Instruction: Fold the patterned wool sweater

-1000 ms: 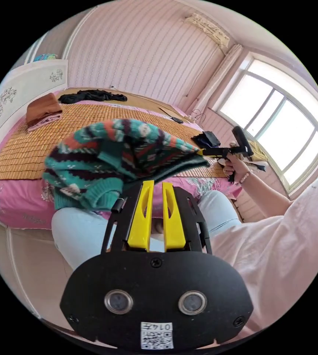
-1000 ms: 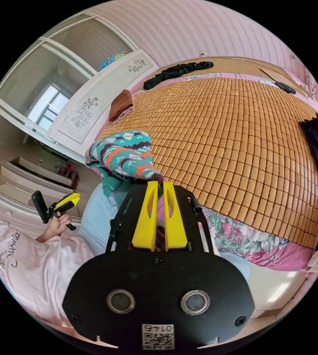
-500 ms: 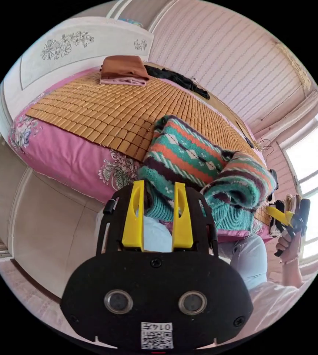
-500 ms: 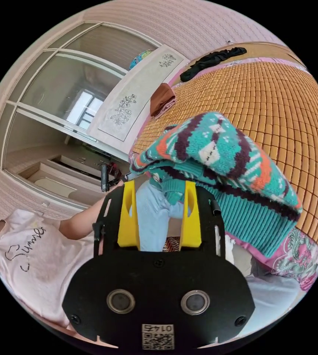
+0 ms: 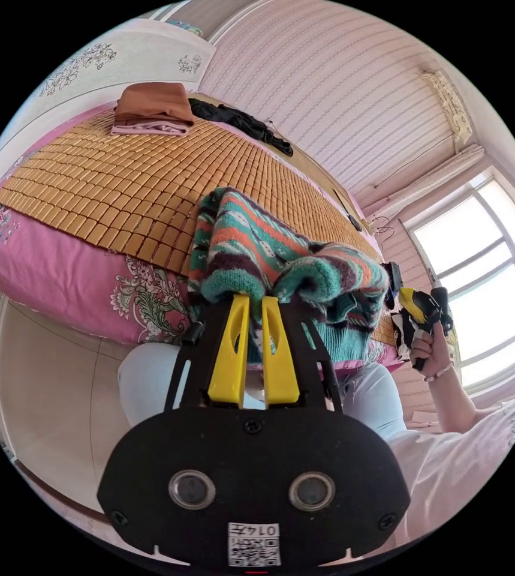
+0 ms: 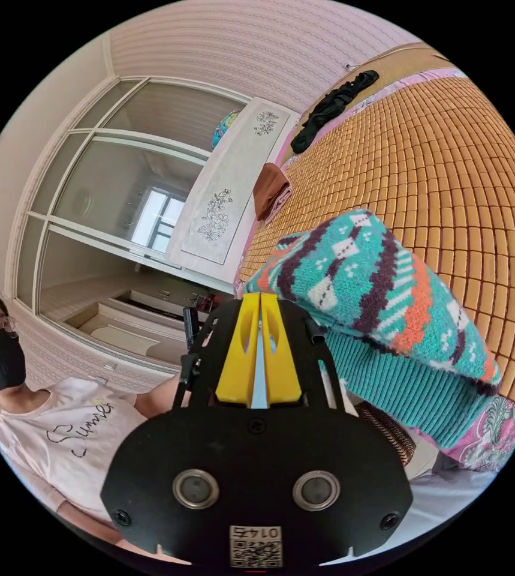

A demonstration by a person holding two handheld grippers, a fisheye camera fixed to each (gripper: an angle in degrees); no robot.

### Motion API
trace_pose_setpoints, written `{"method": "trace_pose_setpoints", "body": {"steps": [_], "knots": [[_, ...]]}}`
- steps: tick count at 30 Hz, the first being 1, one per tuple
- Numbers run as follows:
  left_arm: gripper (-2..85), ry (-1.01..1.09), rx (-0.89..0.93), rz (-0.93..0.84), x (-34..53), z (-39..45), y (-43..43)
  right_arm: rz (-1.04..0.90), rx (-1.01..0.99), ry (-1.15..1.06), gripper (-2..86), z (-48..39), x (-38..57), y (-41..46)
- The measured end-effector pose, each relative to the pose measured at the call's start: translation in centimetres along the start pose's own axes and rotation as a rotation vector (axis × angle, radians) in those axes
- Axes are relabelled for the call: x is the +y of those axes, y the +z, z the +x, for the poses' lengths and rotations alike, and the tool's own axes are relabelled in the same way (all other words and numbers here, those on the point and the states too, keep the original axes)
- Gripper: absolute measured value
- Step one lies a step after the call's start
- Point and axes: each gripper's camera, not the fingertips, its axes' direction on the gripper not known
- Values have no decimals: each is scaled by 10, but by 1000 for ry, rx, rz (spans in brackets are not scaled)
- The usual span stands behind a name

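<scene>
The patterned wool sweater, striped teal, orange and dark purple, lies bunched at the near edge of the bed. In the left gripper view my left gripper has its yellow jaws closed on a fold of the knit. A hand holds my right gripper at the sweater's far end. In the right gripper view the sweater spreads to the right, ribbed hem toward me. My right gripper is shut with its tips on the sweater's corner.
A bamboo mat covers the bed over a pink floral sheet. Folded brown clothes and a black garment lie at the far side. The person in a white T-shirt sits close to the bed, knees under the sweater.
Both grippers let go of the sweater, it dropped onto the bed edge, and both jaws have shut again on it. Both cameras have swung.
</scene>
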Motion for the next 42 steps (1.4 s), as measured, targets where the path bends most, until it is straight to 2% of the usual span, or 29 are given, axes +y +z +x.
{"method": "trace_pose_setpoints", "body": {"steps": [3,5,7,9,13,16,17,20,23,27,31,34,37,40,42], "knots": [[37,18,21,27,2,12,-5,16,-18,-66,70,-13,22,-2],[37,37,14,35,2,19,-6,-193,-48,19,269,-9,21,39],[37,61,6,37,1,28,-9,-330,-136,50,294,-5,18,69],[37,87,10,44,0,33,-14,-335,-171,70,312,-6,12,82],[37,217,58,78,0,48,-31,-211,-152,24,295,-17,-13,62],[37,339,54,80,2,63,-41,-107,-40,15,250,1,-29,17],[37,356,51,78,3,65,-42,-72,9,30,160,13,-29,-6],[38,373,21,50,4,70,-42,60,-16,63,18,39,-14,-61],[40,308,-11,20,6,61,-39,90,-14,84,9,49,5,-92],[42,173,-27,-22,11,39,-32,81,-38,23,33,32,22,-91],[43,109,-50,-29,14,35,-32,-153,-31,42,230,9,10,-29],[43,100,-69,-25,15,39,-32,-233,-150,74,256,3,-5,17],[43,105,-85,-26,17,43,-30,-211,-216,116,225,3,-24,44],[41,139,-88,-20,18,50,-32,-86,-153,130,115,-4,-34,36],[40,173,-78,-8,18,55,-35,-75,-115,120,87,-5,-36,28]]}}
